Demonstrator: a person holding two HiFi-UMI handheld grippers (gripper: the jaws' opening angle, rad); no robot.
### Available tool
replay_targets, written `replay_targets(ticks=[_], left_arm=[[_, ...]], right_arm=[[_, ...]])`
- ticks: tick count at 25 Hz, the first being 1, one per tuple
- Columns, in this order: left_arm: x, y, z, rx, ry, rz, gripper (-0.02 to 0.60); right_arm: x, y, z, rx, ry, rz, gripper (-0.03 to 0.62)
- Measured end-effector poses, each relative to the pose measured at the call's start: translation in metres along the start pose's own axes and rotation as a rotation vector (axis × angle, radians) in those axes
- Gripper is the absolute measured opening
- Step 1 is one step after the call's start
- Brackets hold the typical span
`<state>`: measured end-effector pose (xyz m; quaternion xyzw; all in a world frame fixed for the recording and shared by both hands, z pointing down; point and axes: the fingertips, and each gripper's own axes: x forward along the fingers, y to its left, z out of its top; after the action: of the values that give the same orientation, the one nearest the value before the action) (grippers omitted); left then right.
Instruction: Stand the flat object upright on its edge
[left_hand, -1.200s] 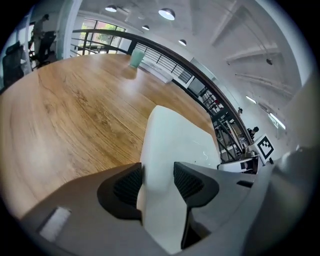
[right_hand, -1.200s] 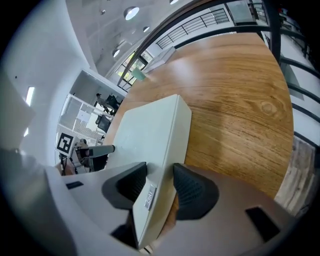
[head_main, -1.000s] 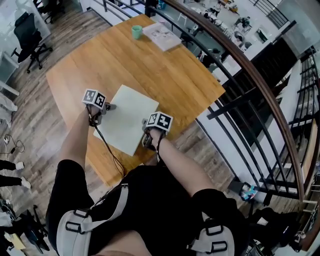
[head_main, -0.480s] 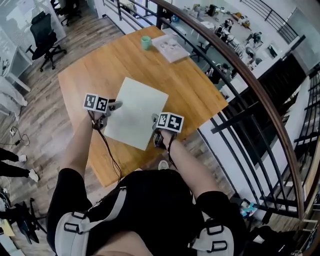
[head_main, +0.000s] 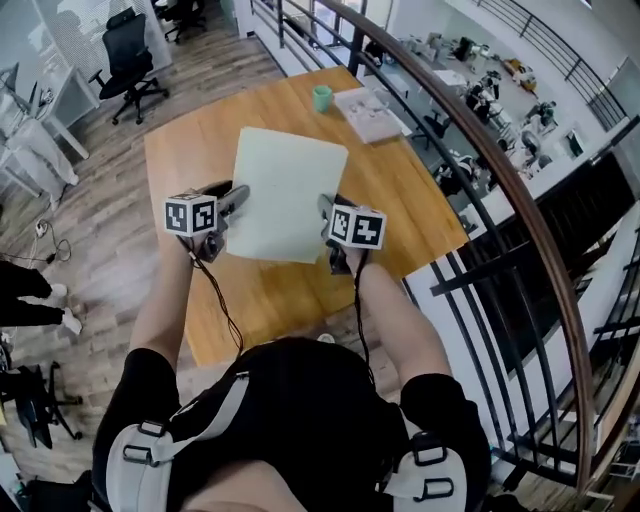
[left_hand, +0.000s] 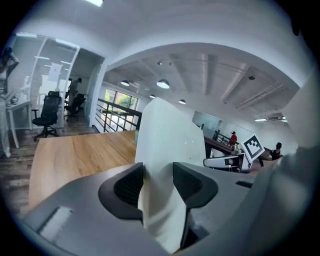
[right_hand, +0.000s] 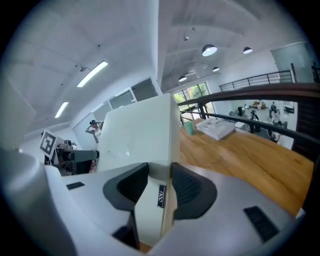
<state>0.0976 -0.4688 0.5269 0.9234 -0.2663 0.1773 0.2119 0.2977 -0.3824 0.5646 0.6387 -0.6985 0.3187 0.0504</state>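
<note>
Gripping a pale board (head_main: 285, 190) by opposite edges, the left gripper (left_hand: 157, 176) and right gripper (right_hand: 160, 182) each clamp it, and it rises ahead of both pairs of jaws, above the table (head_main: 395, 195). This looks mid-lift; next, its lower edge needs setting down squarely and holding vertical.

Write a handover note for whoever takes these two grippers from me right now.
Left gripper: jaws shut on the left edge of the pale pad.
Right gripper: jaws shut on the pad's right edge.
Pad: held between both grippers over the wooden table, tilted up rather than lying flat. Whether any edge touches the table can't be told.
Done: pad gripped on both sides and raised.
Left: set one edge on the table, bring the pad upright, then release carefully.
</note>
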Motion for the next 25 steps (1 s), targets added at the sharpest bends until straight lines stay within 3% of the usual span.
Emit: replay_targets(ticks=[6, 12, 19, 25], left_arm=[[-0.061, 0.009, 0.017, 0.058, -0.194, 0.174, 0.187], [-0.121, 0.022, 0.013, 0.124, -0.290, 0.344, 0.181], [-0.160, 0.052, -0.029, 0.026, -0.302, 0.431, 0.176], [-0.172, 0.069, -0.068, 0.041, -0.267, 0.475, 0.173]], right_arm=[[0.019, 0.051, 0.052, -0.232, -0.096, 0.151, 0.150], [0.040, 0.111, 0.065, -0.377, -0.168, 0.264, 0.150], [0.062, 0.162, 0.044, -0.486, -0.184, 0.331, 0.149], [0.073, 0.178, 0.007, -0.550, -0.174, 0.346, 0.147]])
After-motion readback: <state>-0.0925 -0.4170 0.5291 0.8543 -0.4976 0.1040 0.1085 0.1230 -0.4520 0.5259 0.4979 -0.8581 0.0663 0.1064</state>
